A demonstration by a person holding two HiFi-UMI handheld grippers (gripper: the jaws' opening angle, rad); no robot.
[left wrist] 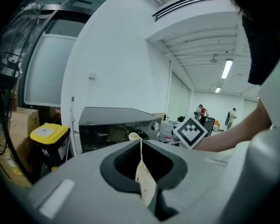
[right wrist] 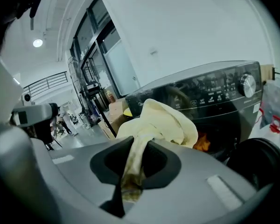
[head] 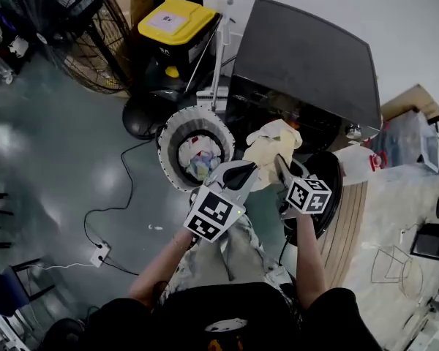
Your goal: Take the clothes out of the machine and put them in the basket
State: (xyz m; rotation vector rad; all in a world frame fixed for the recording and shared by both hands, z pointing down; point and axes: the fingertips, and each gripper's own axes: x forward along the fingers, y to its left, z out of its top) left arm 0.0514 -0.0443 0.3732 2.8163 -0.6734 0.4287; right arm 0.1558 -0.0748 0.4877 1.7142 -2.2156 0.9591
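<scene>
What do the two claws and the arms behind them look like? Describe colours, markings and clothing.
The left claw and right claw are alike: light grey moulded shells with black inner pads, narrowing to the tips. Each carries a white cube with black square markers, left cube, right cube. No cables show on them. The person wears a black short-sleeved top; forearms are bare.

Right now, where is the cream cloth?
Centre of the head view: the cream cloth is pinched by both the left gripper and right gripper, in front of the washing machine, just right of the basket.
</scene>
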